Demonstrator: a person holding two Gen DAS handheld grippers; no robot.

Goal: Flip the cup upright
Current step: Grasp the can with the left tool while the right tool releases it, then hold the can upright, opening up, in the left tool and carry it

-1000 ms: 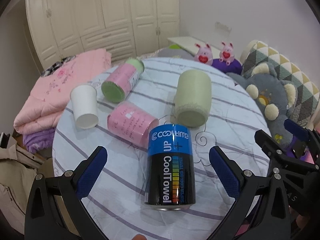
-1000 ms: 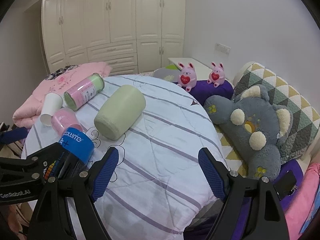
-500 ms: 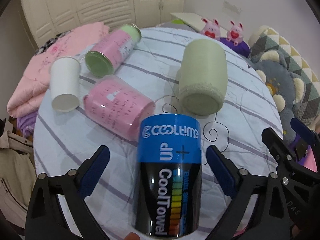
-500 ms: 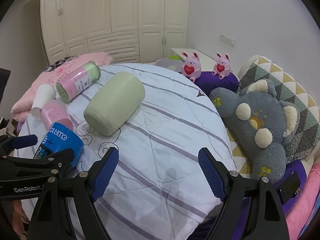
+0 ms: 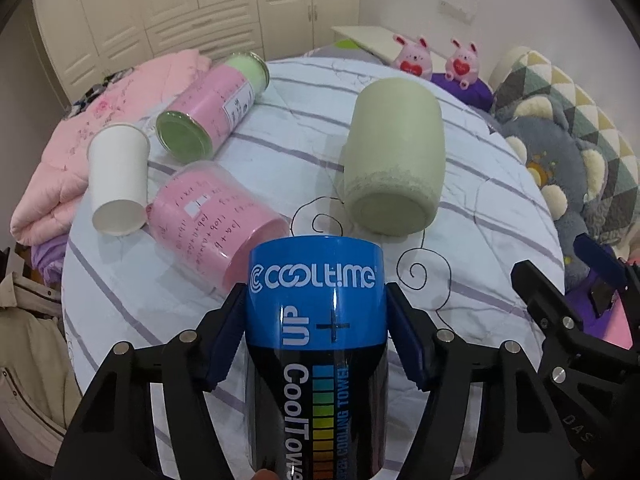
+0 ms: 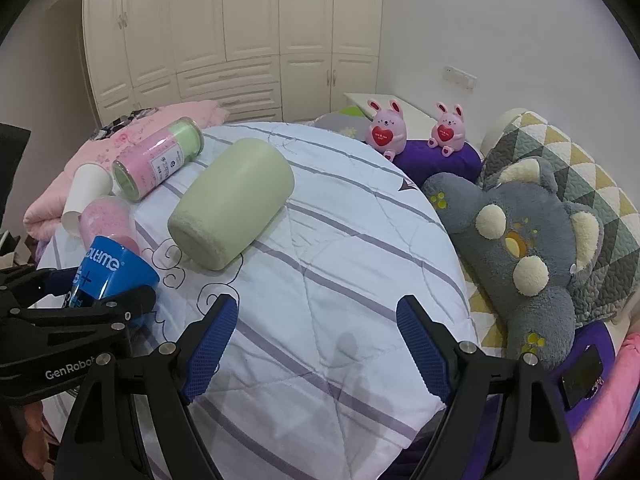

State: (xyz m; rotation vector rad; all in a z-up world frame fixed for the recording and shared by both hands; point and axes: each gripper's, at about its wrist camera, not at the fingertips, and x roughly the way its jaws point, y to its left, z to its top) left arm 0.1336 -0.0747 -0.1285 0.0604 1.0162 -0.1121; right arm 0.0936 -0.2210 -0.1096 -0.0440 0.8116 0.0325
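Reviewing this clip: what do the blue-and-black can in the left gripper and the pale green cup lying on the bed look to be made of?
Blue-and-black can, clamped in the left gripper: glossy printed surface with a bright vertical highlight, likely plastic or coated metal; which one is unclear. Pale green cup: matte, no glare, with a rough speckled band near its base, suggesting unglazed-looking ceramic or stone-like composite, though matte plastic is possible.

striped quilt, green cup, pink jars

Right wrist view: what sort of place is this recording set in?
Most likely a bedroom at home. A striped white quilted bedspread serves as the work surface, cream built-in wardrobes fill the back wall, and a grey plush bear and two pink bunny toys lie beside it.
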